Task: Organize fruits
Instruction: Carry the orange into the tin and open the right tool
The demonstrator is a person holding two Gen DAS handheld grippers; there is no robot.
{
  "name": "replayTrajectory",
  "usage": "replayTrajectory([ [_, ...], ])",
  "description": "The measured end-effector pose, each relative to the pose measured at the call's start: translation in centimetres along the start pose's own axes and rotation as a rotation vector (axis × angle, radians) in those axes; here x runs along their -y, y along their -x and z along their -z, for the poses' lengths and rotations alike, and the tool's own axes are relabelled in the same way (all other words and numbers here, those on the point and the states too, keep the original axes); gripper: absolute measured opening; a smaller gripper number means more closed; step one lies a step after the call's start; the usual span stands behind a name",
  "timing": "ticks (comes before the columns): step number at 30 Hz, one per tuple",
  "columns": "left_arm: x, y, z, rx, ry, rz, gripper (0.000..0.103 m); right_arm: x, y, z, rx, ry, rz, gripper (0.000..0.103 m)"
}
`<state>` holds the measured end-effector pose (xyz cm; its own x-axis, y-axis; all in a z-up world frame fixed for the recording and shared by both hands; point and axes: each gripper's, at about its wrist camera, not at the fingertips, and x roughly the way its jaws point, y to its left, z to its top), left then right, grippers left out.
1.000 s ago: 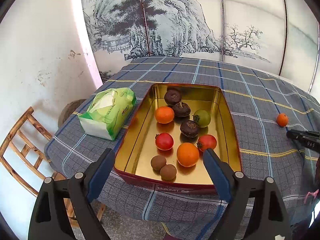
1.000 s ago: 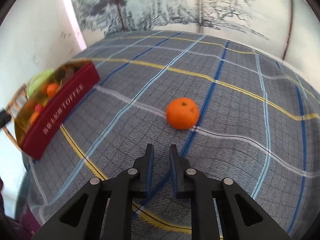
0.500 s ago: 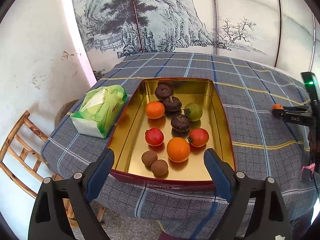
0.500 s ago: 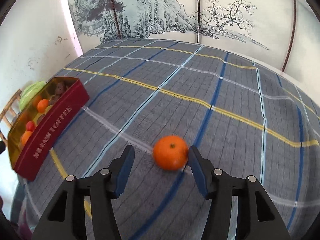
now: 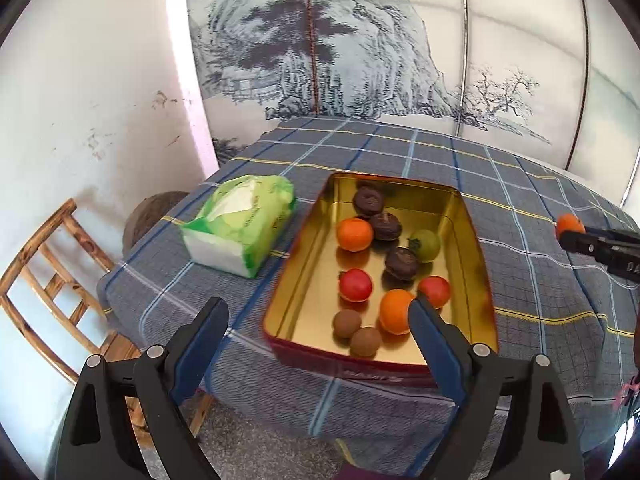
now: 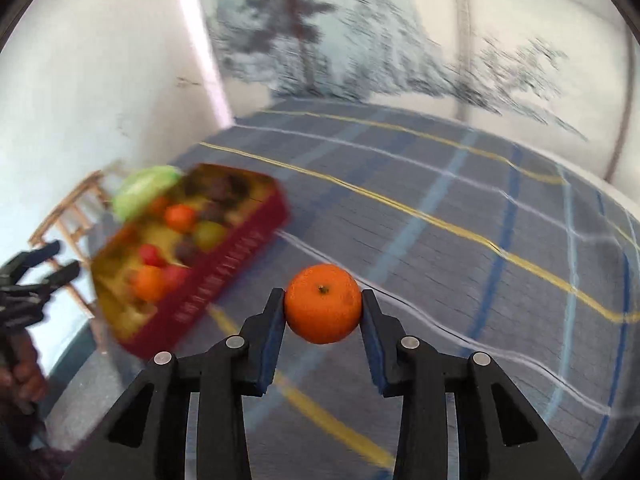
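Mandarin [image 6: 322, 303], small and orange with its stem dimple turned toward the camera, sits pinched between the two blue-padded fingers [image 6: 273, 330] of the right hand-held gripper [image 6: 322, 312], one pad pressed to each side of it, above the grey plaid cloth of the bench [image 6: 500, 240]. From the left wrist view the same fruit shows as an orange dot at the tip of the right hand-held gripper, far off to the right of the tin. The left hand-held gripper [image 5: 316, 340] is spread wide and grips nothing; it hangs over the near edge of the bench, its right finger overlapping the near right corner of the tin in the view. Between and beyond its fingers lies the gold-lined toffee tin [image 5: 472, 240] with red outer walls, resting on the cloth. Inside it are two orange mandarins [image 5: 354, 234], two red fruits [image 5: 355, 285], a green one [image 5: 426, 245], three dark brown ones [image 5: 401, 262] and two small tan round ones [image 5: 347, 323] near the front wall. Just left of the tin lies a green pack of tissues [image 5: 240, 224]. A wooden chair [image 5: 44, 272] stands beside the bench on the left, and a painted landscape screen [image 5: 360, 40] rises behind. The right wrist view is blurred around the tin.
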<state>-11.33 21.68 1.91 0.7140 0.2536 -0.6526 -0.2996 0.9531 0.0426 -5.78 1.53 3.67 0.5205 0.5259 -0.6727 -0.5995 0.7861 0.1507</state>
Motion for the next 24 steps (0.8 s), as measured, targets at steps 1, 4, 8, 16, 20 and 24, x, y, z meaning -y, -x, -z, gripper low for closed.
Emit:
replayTrajectory([
  [1, -0.2, 0.1, 0.0, 0.0, 0.0, -0.005, 0.09, -1.5, 0.0, -0.7, 0.004, 0.024, -0.03, 0.038],
  [4, -0.8, 0.2, 0.3, -0.001, -0.004, -0.018, 0.092, -4.6, -0.9, -2.0, -0.006, 0.071, -0.089, 0.038],
  [8, -1.4, 0.1, 0.6, -0.011, -0.006, -0.023, 0.092, -8.1, -3.4, -3.4, -0.044, 0.119, -0.145, 0.038],
  [16, -2.0, -0.6, 0.9, -0.028, -0.012, -0.03, 0.094, -12.4, -8.4, -5.3, -0.124, 0.162, -0.2, 0.038],
  [20, -2.1, -1.4, 1.1, -0.057, -0.017, -0.034, 0.094, -13.3, -10.6, -5.7, -0.159, 0.163, -0.194, 0.038],
  [24, -2.6, -2.0, 1.4, -0.077, -0.01, -0.031, 0.094, -13.9, -11.8, -6.0, -0.176, 0.17, -0.183, 0.038],
])
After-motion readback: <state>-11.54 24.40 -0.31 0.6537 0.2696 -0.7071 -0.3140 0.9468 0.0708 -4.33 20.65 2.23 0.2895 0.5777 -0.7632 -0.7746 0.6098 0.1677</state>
